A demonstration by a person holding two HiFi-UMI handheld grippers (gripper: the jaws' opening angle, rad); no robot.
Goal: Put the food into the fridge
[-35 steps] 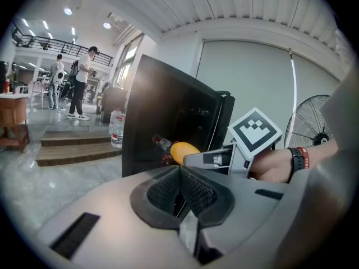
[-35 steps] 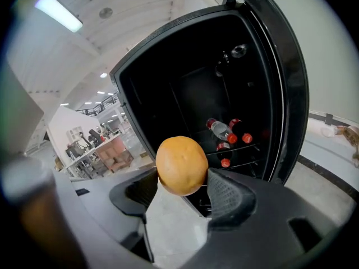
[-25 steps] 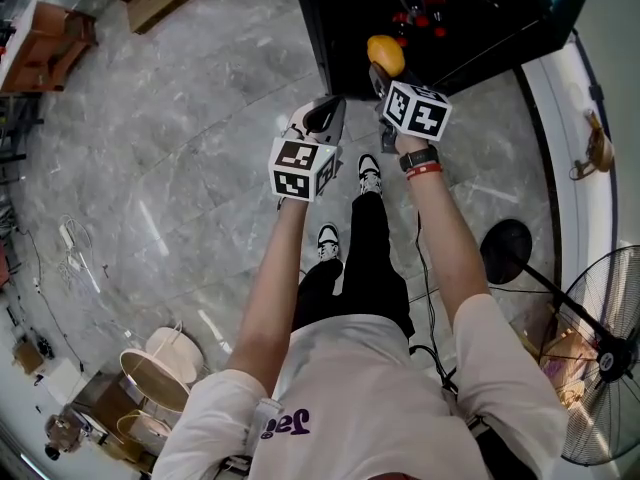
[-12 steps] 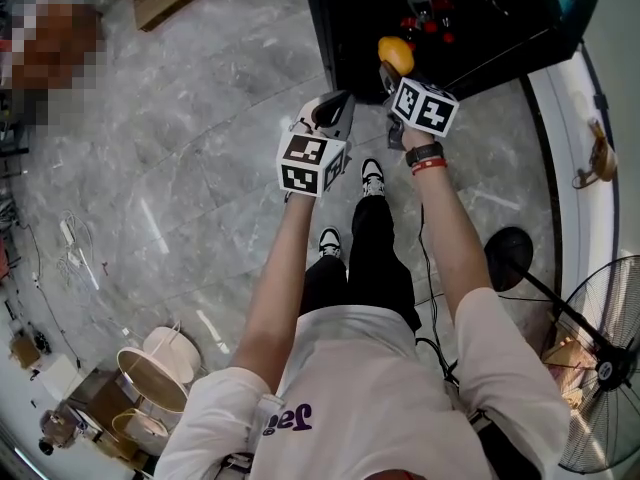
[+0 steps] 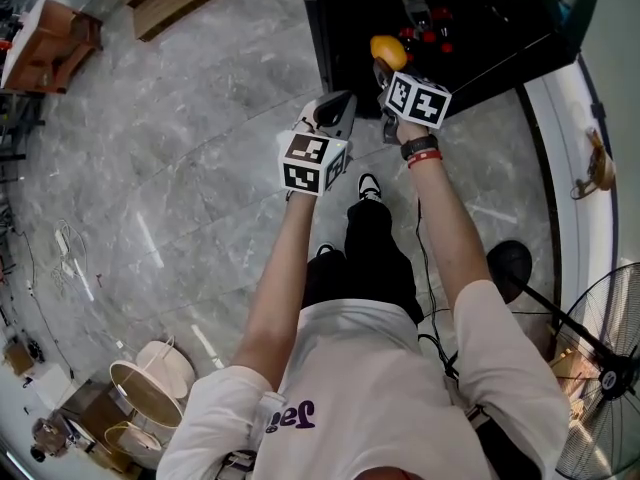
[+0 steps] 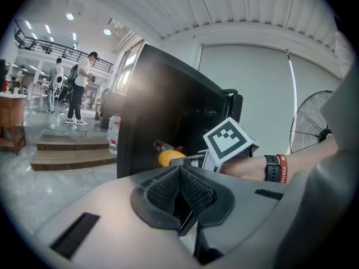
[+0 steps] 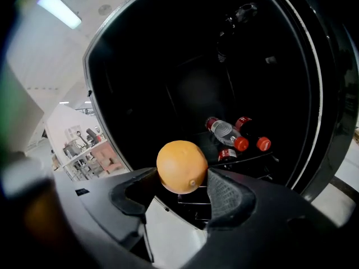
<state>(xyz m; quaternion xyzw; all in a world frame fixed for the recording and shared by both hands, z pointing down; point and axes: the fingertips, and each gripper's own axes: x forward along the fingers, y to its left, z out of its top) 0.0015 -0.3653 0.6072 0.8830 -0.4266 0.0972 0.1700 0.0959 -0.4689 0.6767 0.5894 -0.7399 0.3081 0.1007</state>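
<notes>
Both bare arms [image 5: 445,228] reach straight forward from the white T-shirt, nearly parallel. The right one stretches a little farther and wears a black watch [image 5: 420,149] and a red band [image 5: 424,158] at the wrist.

The left gripper [image 5: 335,113] is held level over the polished grey marble floor [image 5: 180,168]. Its ribbed black pads are pressed together with nothing between them. Just to its right and slightly beyond, the right gripper [image 5: 385,71] is clenched on an orange [image 5: 388,52]. The round, finely dimpled fruit sits pinched between the two textured pads, at the near edge of the fridge's open front. Each gripper carries a white cube [image 5: 310,163] printed with black square markers.

Compared with a second ago, the grippers and the orange have barely shifted. The person's body has moved forward a little, so the near shoe [image 5: 322,251] is now mostly hidden under the leg.

Farther on, the fridge [image 5: 480,18] is a glossy black cabinet with a dark interior. Inside it lie several plastic bottles [image 7: 227,132] with red caps, right of the orange and deeper in.
</notes>
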